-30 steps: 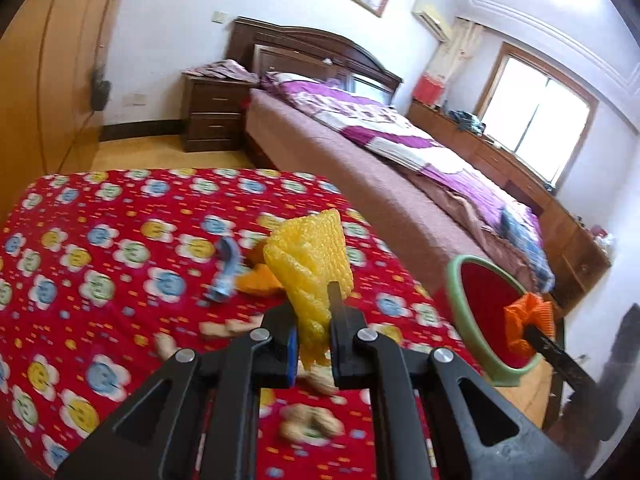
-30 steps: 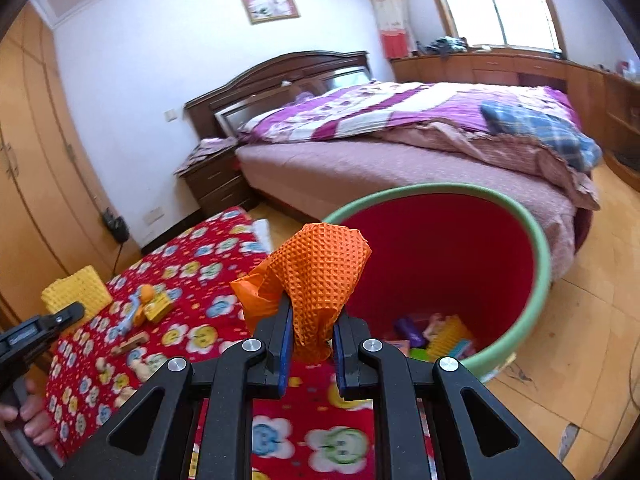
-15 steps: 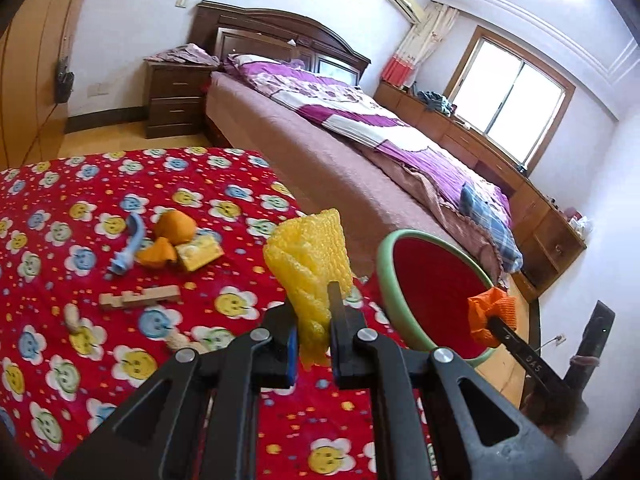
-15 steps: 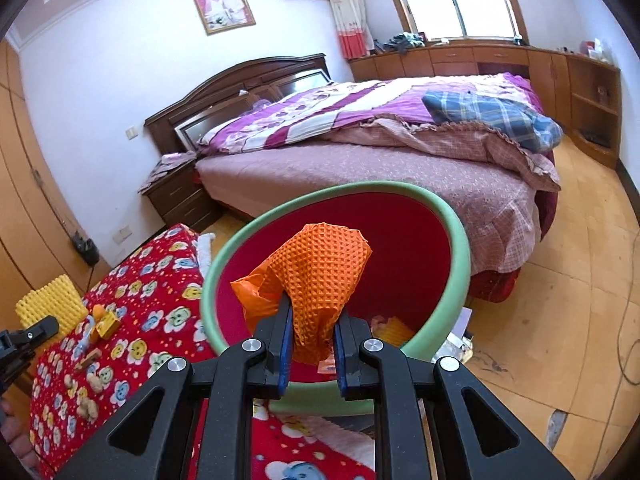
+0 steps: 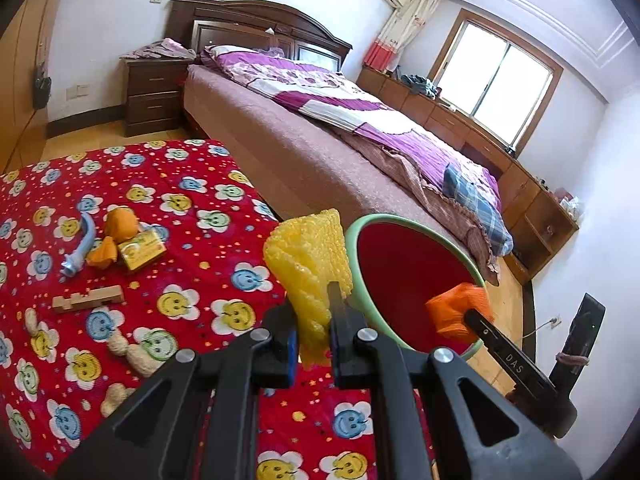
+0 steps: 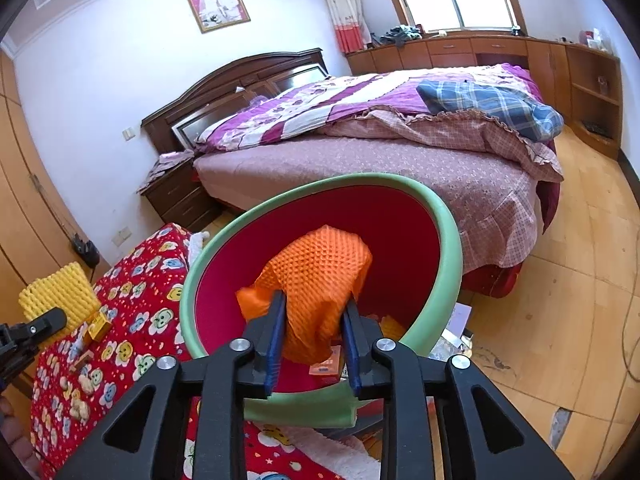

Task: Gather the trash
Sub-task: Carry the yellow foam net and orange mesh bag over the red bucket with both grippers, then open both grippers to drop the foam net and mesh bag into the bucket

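Note:
My left gripper (image 5: pixel 313 300) is shut on a yellow foam net (image 5: pixel 310 254), held above the table's right edge beside the bin. My right gripper (image 6: pixel 314 312) has its jaws spread, and an orange foam net (image 6: pixel 320 280) sits loosely between them over the mouth of the red bin with a green rim (image 6: pixel 448 236). The bin also shows in the left wrist view (image 5: pixel 408 264), with the orange net (image 5: pixel 456 310) at its opening. Some trash lies at the bin's bottom (image 6: pixel 390 326).
The table with a red smiley cloth (image 5: pixel 180 208) carries a blue tube (image 5: pixel 80 246), orange peel (image 5: pixel 120 224), a small yellow box (image 5: pixel 144 248), a wooden piece (image 5: pixel 88 300) and peanuts (image 5: pixel 128 354). A bed (image 6: pixel 400 160) stands behind the bin, on wooden floor (image 6: pixel 580 300).
Both grippers moved toward the bin. My right gripper's jaws have spread from shut, and the orange net now hangs loose over the bin's mouth.

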{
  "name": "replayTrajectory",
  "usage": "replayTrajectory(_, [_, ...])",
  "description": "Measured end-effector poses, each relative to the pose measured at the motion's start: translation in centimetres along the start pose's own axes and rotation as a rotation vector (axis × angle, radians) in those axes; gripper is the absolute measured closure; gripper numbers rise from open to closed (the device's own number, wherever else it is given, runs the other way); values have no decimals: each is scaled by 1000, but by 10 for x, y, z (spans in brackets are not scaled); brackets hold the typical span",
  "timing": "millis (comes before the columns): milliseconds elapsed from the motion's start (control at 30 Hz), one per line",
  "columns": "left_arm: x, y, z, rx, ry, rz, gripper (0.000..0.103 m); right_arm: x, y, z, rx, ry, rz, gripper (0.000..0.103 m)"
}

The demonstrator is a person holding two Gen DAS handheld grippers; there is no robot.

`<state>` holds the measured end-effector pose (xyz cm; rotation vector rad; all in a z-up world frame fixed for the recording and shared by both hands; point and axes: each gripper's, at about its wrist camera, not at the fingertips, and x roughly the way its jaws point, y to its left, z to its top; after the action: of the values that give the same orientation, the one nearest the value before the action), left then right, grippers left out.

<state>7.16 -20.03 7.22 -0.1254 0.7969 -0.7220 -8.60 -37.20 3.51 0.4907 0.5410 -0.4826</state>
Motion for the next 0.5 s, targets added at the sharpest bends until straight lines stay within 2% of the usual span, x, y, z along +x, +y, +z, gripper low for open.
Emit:
replayTrajectory(100, [6, -7, 0, 10, 13, -11, 92, -1, -1, 1, 1, -5, 13, 72])
replayTrajectory(333, [17, -23, -1, 46, 36, -32, 92, -10, -4, 1, 1, -31, 36, 52])
replayTrajectory(500, [28, -41, -2, 85, 56, -56, 92, -17, -12, 4, 22, -51, 31, 50])
